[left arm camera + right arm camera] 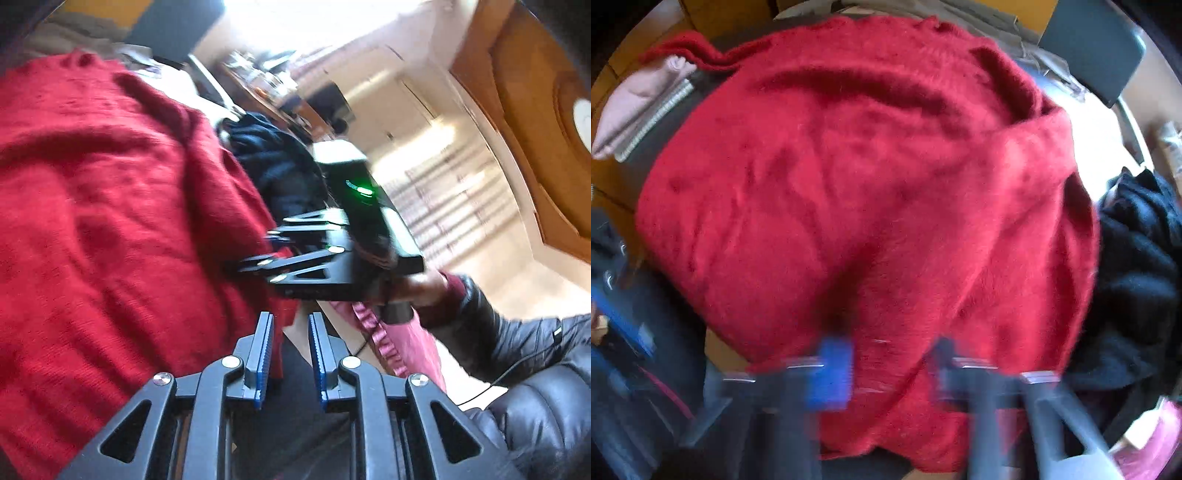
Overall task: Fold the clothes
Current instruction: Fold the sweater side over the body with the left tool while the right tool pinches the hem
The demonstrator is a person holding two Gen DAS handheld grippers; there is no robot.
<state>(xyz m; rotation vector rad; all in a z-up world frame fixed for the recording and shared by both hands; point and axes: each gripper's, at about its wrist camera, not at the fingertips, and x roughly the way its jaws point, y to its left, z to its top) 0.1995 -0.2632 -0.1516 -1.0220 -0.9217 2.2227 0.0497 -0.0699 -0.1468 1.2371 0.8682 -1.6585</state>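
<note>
A fuzzy red sweater (868,184) lies spread over the dark table (653,155), collar at the far side and one sleeve folded across its right half. My right gripper (890,369) is motion-blurred at the near hem, its fingers wide apart and open over the fabric. In the left wrist view the sweater (110,221) fills the left side. My left gripper (291,350) stands open by a narrow gap just off the sweater's edge, with nothing in it. The right gripper (258,249), held by a hand (417,288), reaches the same edge from the right.
A black garment (1137,258) is heaped right of the sweater. A folded pink piece (639,110) lies at the far left, and another pink garment (399,339) hangs off the table's edge. A grey chair (1097,48) stands behind. The person's black padded sleeve (517,350) is at the right.
</note>
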